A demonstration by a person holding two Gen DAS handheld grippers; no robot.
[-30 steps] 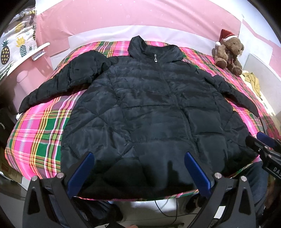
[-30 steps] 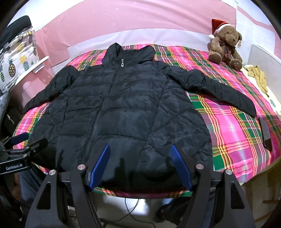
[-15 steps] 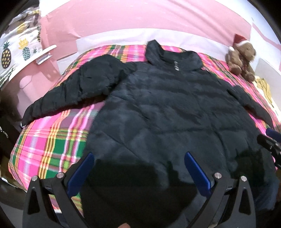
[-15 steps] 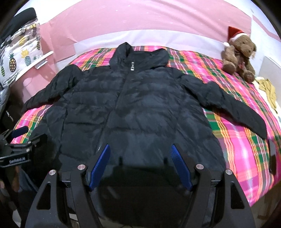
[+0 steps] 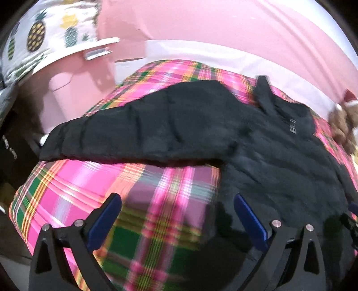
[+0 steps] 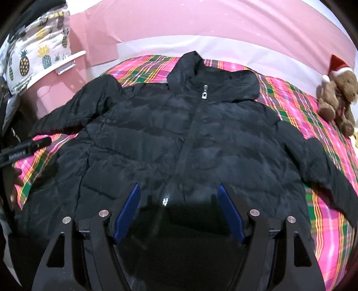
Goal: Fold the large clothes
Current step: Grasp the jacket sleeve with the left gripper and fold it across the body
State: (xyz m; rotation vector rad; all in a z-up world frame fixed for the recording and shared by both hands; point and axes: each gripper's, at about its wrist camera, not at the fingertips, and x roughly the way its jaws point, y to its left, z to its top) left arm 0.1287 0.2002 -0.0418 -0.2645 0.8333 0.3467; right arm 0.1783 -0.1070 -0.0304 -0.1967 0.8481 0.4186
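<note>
A black puffer jacket (image 6: 190, 143) lies front up, zipped, spread on a pink plaid bed cover (image 6: 290, 100). Its left sleeve (image 5: 145, 132) stretches out to the bed's left edge; the other sleeve (image 6: 324, 170) lies out to the right. My left gripper (image 5: 176, 215) is open and empty, low over the plaid cover just below the left sleeve, beside the jacket's side. It also shows at the left of the right wrist view (image 6: 26, 147). My right gripper (image 6: 179, 206) is open and empty above the jacket's lower front by the zipper.
A brown teddy bear (image 6: 337, 96) with a red Santa hat sits at the bed's far right. A pink wall (image 6: 201, 20) runs behind the bed. A pineapple-print cloth (image 6: 33, 58) and a white shelf stand at the left.
Both grippers moved forward over the bed. The left one swung left off the jacket's body toward the left sleeve. The right one came closer over the jacket's front. Both stay open.
</note>
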